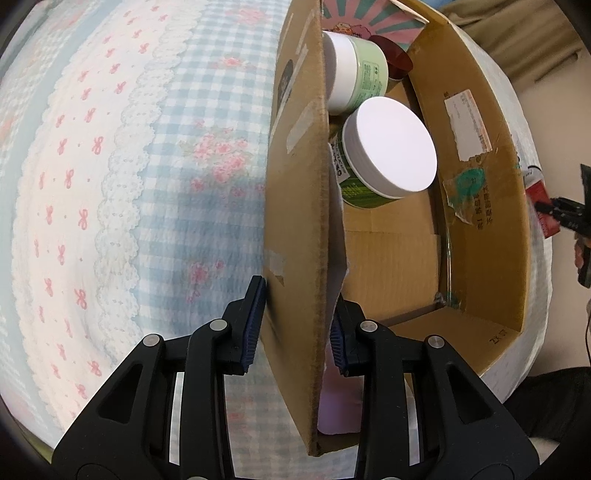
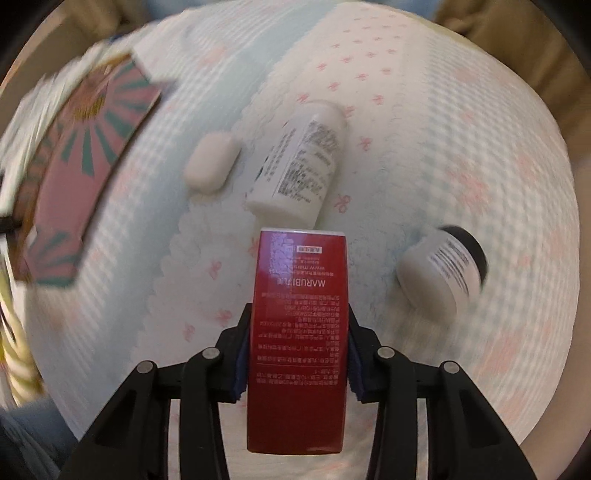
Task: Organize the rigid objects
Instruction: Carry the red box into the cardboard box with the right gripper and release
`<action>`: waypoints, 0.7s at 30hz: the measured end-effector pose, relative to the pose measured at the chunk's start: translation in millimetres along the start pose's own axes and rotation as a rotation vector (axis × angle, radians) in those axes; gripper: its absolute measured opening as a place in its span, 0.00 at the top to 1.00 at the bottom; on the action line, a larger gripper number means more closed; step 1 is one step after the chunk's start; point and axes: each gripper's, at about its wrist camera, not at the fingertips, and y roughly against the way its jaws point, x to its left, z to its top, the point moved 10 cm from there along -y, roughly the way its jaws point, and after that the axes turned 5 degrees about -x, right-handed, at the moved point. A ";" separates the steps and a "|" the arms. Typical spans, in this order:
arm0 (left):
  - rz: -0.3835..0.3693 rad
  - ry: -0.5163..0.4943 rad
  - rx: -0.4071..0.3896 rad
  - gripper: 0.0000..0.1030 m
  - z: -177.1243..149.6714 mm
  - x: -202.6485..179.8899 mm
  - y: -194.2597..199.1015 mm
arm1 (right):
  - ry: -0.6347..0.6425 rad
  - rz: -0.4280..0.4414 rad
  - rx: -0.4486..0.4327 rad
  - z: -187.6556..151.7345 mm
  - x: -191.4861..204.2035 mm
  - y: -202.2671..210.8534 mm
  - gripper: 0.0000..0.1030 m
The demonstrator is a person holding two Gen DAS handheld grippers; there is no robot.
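Note:
My left gripper [image 1: 295,325] is shut on the near wall of an open cardboard box [image 1: 295,221], one finger outside, one inside. Inside the box lie two green jars with white lids [image 1: 391,147] [image 1: 354,70] and a dark red item [image 1: 393,61]. My right gripper [image 2: 297,354] is shut on a red MARUBI box [image 2: 299,332], held above the bed; it also shows at the right edge of the left wrist view [image 1: 543,206]. On the bed lie a white bottle [image 2: 299,166], a small white case [image 2: 212,162] and a white jar with a black lid [image 2: 443,269].
A pink and green striped box [image 2: 74,177] lies at the left in the right wrist view; its top shows behind the cardboard box [image 1: 354,14]. The bed has a blue check and pink bow quilt [image 1: 110,184]. The right wrist view is motion-blurred.

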 end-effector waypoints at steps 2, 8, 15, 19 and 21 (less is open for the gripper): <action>0.005 -0.019 0.003 0.73 0.8 -2.4 -0.4 | -0.083 -0.007 -0.028 2.1 -0.5 12.0 0.62; 0.009 -0.068 0.011 0.73 1.9 -6.9 -0.3 | -0.311 -0.024 -0.133 6.9 7.8 58.4 0.62; -0.007 -0.110 0.022 0.73 3.9 -9.4 0.2 | -0.506 -0.036 -0.264 29.2 36.8 115.3 0.62; -0.016 -0.132 0.027 0.73 4.6 -11.1 0.8 | -0.583 0.008 -0.303 49.8 76.0 126.0 0.62; -0.018 -0.143 0.029 0.73 4.9 -11.8 1.0 | -0.594 0.027 -0.315 62.9 100.0 125.6 0.62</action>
